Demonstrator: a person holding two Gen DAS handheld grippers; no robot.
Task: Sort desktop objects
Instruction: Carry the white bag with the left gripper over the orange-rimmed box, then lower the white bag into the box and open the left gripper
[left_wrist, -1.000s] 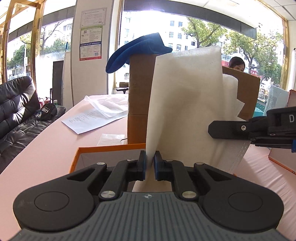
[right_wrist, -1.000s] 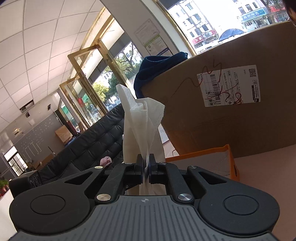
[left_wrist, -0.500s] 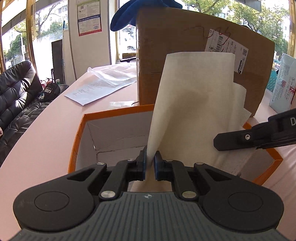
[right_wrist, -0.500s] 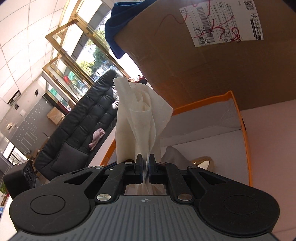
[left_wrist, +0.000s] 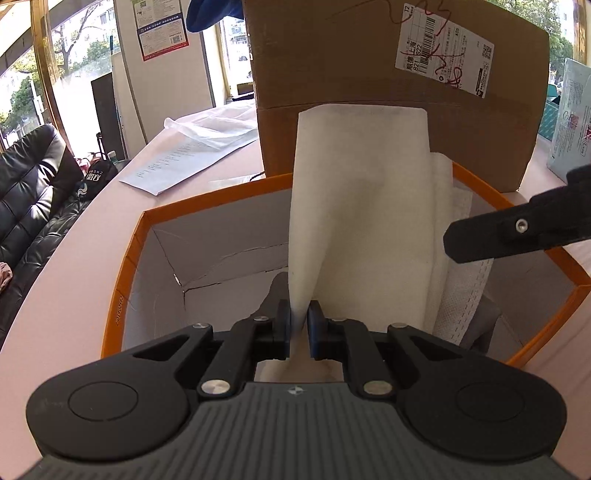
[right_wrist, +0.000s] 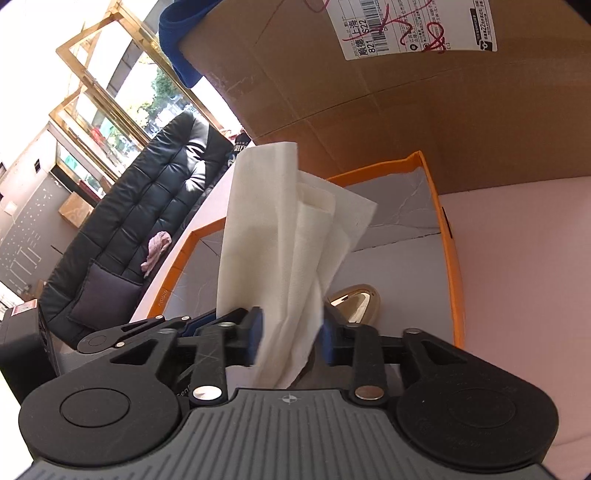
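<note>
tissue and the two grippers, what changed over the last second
Both grippers carried the white tissue down from above into the orange-rimmed box. The right gripper then opened its fingers: they were pinched on the tissue at both earlier moments and now stand apart with the tissue loose between them. The left gripper stays shut on the tissue. The cardboard box behind has not moved.

place: probably office lobby | cues: leather sofa (left_wrist: 33, 206); glass doors (right_wrist: 99, 99); wall notices (left_wrist: 160, 27)
</note>
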